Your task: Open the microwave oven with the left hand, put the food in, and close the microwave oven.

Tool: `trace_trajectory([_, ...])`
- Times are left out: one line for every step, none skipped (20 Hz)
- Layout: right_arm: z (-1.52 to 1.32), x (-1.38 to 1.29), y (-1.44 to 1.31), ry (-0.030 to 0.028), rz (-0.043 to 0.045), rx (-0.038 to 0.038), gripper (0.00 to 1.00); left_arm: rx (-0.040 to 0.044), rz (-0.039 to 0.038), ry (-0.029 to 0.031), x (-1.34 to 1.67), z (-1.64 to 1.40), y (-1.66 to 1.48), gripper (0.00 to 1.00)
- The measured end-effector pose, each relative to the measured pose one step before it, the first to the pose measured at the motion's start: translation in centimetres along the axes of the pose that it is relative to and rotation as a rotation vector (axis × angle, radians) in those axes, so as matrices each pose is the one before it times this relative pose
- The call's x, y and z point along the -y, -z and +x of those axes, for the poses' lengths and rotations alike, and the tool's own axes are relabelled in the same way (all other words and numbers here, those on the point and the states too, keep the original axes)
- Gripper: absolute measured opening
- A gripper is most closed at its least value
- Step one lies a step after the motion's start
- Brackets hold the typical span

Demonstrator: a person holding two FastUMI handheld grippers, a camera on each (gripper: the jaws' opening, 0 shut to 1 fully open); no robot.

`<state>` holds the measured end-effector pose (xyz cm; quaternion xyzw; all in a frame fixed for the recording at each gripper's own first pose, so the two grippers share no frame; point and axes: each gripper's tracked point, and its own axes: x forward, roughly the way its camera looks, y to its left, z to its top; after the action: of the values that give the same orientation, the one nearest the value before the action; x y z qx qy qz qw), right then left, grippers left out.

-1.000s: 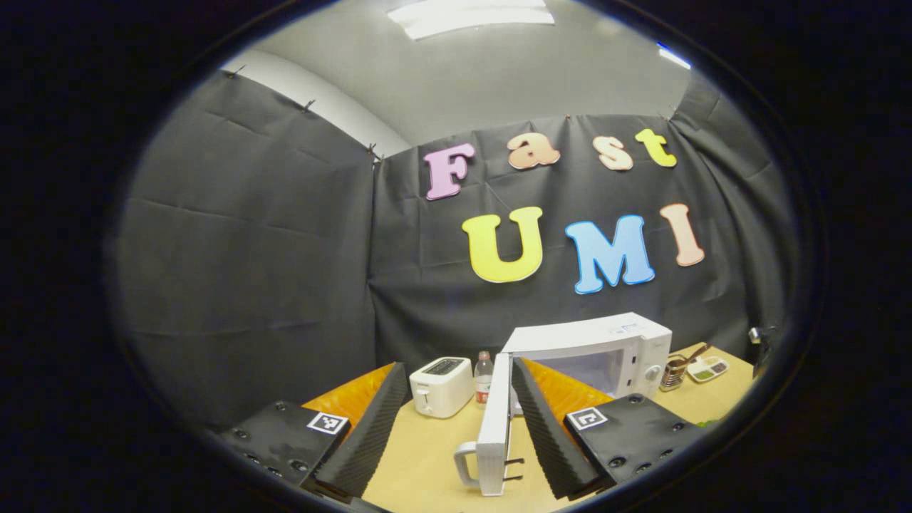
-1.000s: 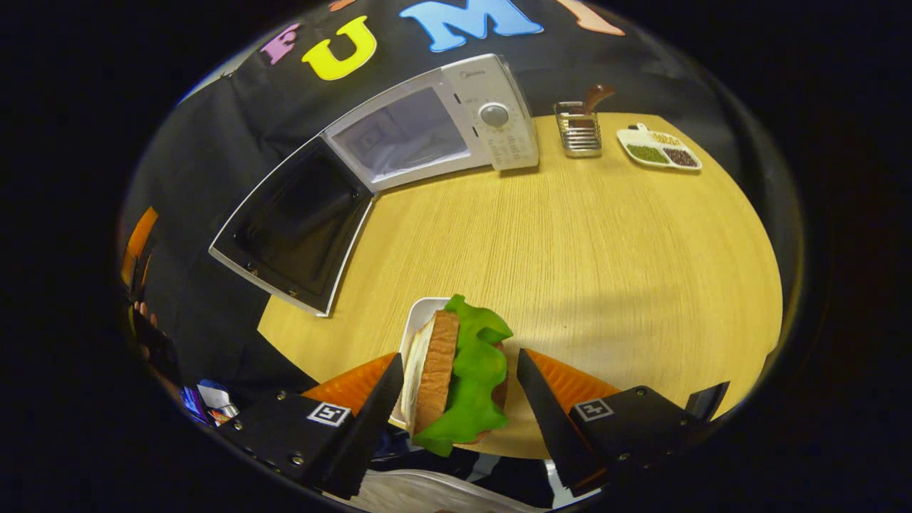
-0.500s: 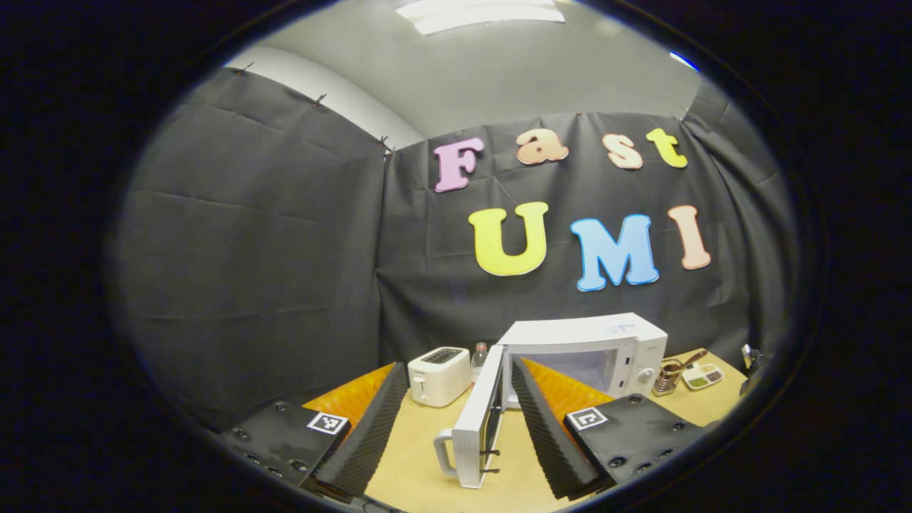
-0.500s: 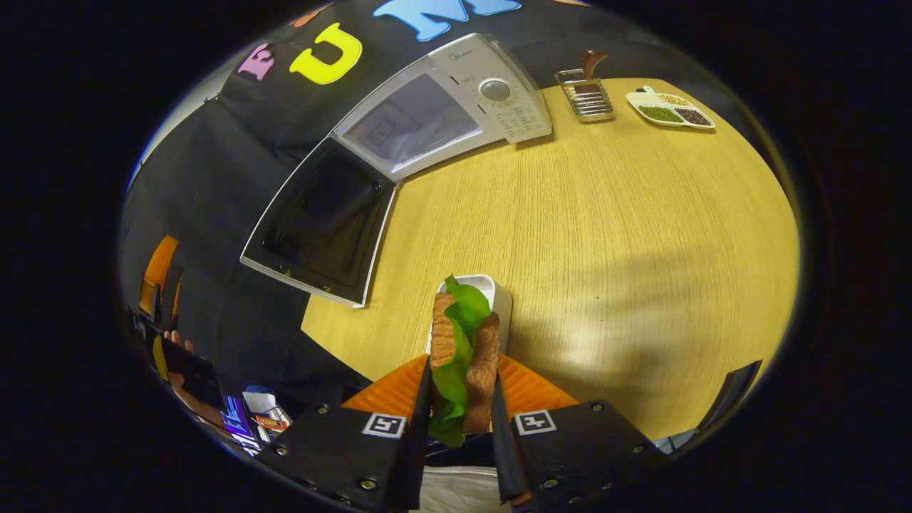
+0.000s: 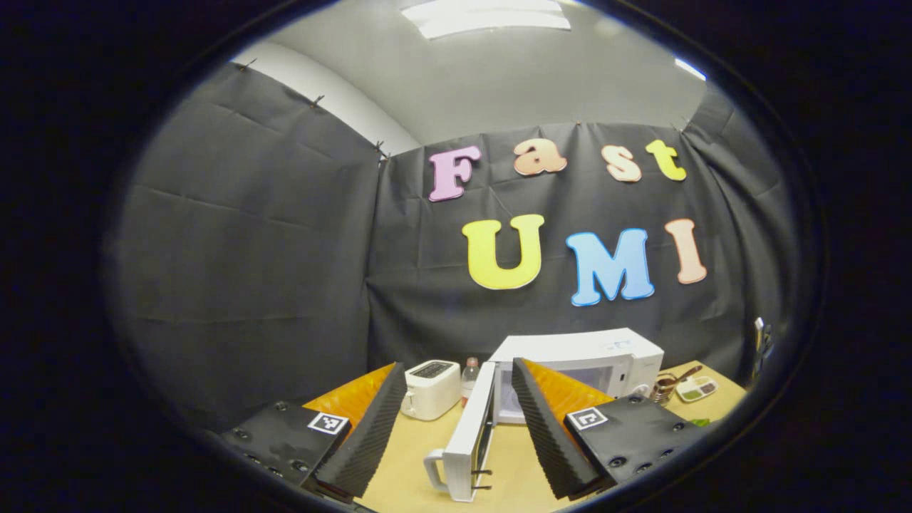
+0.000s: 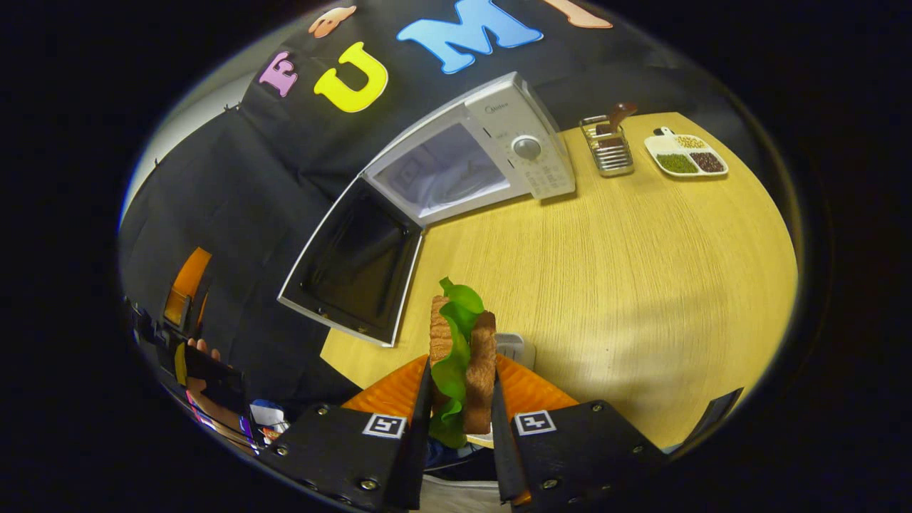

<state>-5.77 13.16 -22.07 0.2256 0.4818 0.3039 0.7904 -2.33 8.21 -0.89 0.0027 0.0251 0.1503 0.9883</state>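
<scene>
Sandwich (image 6: 462,356) now lifted off plate (image 6: 514,347), right tool (image 6: 459,420) clamped on it; left tool (image 5: 456,427) apart.

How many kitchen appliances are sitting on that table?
2. A white microwave stands at the back of the table with its door swung open; a white toaster sits just left of it. Others may be hidden.

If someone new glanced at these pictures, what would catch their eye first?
The sandwich with green lettuce, pinched upright in the right gripper above the table's near edge. Then the white microwave at the back, its door swung wide open toward the left.
</scene>
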Motion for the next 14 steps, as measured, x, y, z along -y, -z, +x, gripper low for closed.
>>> trace_trajectory([0.411, -0.448, -1.027, 0.00467, -0.00688, 0.02401, 0.41, 0.00454, -0.00507, 0.00839, -0.263, 0.670, -0.132, 0.97])
trace_trajectory([0.706, -0.404, -0.754, 0.00875, -0.00511, 0.02053, 0.41, 0.00482, -0.00381, 0.00834, -0.333, 0.716, -0.010, 0.97])
trace_trajectory([0.708, -0.408, -0.776, 0.00712, -0.00169, 0.01702, 0.41, -0.00134, -0.00242, 0.00966, -0.468, 0.850, -0.035, 0.96])
trace_trajectory([0.561, -0.621, -0.734, 0.00076, 0.00298, 0.01899, 0.41, 0.00057, 0.00045, 0.01033, -0.491, 0.790, 0.050, 0.96])
trace_trajectory([0.861, -0.578, -0.674, -0.00046, 0.00929, 0.01658, 0.41, 0.00559, 0.00351, 0.00777, -0.642, 0.803, -0.096, 0.96])
trace_trajectory([0.755, -0.598, -0.637, 0.00311, 0.01340, 0.01787, 0.41, 0.00510, 0.00388, 0.00442, -0.750, 0.836, -0.264, 0.97])
trace_trajectory([0.818, -0.578, -0.627, 0.00039, 0.01148, 0.01642, 0.41, 0.00203, -0.00037, 0.00440, -0.714, 0.816, -0.109, 0.97])
trace_trajectory([0.863, -0.517, -0.574, 0.00095, 0.00746, 0.01615, 0.41, 0.00329, -0.00393, 0.00110, -0.816, 0.644, 0.030, 0.97])
trace_trajectory([0.835, -0.487, -0.567, 0.00319, 0.00362, 0.01565, 0.41, 0.00667, -0.00676, 0.00041, -0.920, 0.624, -0.200, 0.97])
trace_trajectory([0.782, -0.505, -0.453, 0.00649, -0.00112, 0.01389, 0.40, 0.00484, -0.00522, -0.00314, -0.948, 0.647, -0.060, 0.96])
trace_trajectory([0.840, -0.396, -0.548, 0.00634, -0.00374, 0.01474, 0.40, 0.00256, -0.00197, -0.00380, -0.992, 0.565, 0.056, 0.96])
trace_trajectory([0.934, -0.394, -0.410, 0.00619, -0.00253, 0.01531, 0.40, -0.00009, 0.00038, -0.00380, -1.034, 0.539, 0.239, 0.96])
trace_trajectory([0.845, -0.407, -0.510, 0.00377, 0.00284, 0.01815, 0.40, -0.00110, 0.00304, -0.00269, -1.025, 0.531, 0.198, 0.96])
trace_trajectory([0.935, -0.381, -0.398, 0.00138, 0.00738, 0.01653, 0.41, -0.00128, 0.00439, -0.00257, -0.962, 0.612, 0.252, 0.95])
